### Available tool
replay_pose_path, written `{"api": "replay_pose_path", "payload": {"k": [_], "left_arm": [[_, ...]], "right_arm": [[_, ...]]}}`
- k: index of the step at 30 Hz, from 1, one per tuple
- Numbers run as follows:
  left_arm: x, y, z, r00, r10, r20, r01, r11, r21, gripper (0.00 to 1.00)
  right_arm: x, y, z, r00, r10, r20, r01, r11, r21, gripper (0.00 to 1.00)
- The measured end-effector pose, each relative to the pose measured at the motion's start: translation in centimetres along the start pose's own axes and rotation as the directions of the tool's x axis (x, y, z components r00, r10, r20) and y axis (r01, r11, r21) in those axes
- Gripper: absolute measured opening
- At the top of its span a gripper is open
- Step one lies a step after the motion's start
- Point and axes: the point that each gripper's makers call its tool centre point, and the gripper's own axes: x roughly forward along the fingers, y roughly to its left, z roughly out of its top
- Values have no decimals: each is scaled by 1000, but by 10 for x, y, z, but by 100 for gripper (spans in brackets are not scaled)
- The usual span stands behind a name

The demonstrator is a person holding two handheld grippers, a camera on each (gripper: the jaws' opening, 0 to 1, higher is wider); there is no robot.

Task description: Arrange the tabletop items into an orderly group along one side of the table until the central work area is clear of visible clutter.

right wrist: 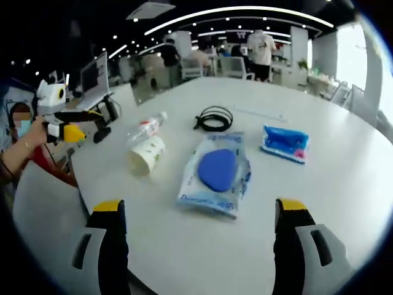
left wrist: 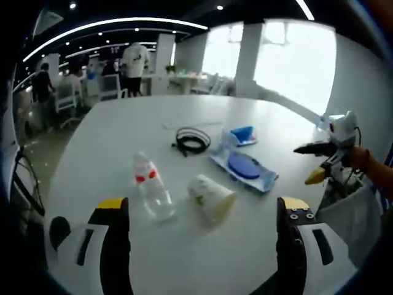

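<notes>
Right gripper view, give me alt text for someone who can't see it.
A white table holds a wipes pack with a blue lid, a small blue packet, a coiled black cable, and a paper cup lying beside a clear plastic bottle. The right claw is open in front; the left claw is at left.

White table (right wrist: 344, 184), clear red-labelled bottle (left wrist: 152, 187), blue wipes pack (right wrist: 216, 174), black cable (right wrist: 214, 118).
</notes>
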Motion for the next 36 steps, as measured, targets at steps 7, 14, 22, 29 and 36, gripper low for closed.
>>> {"api": "replay_pose_path", "payload": {"k": [7,14,22,29,36], "left_arm": [[7,12,12,1000,17,1,-17,1000,-15,94],[23,27,17,1000,17,-14,-18,998,-54,88],[45,45,25,997,55,-53,-57,998,-35,85],[65,58,36,994,71,-77,-75,996,-46,83],[86,73,31,990,81,-120,-89,994,-70,81]], "right_arm": [[-7,10,-3,1000,9,11,-9,1000,-7,99],[-11,21,-11,1000,-1,28,1,1000,5,99],[-9,23,-22,1000,-26,3,26,1000,2,99],[-9,14,-31,999,-40,-19,40,999,24,99],[-8,6,-35,998,-50,-35,51,998,37,99]]}}
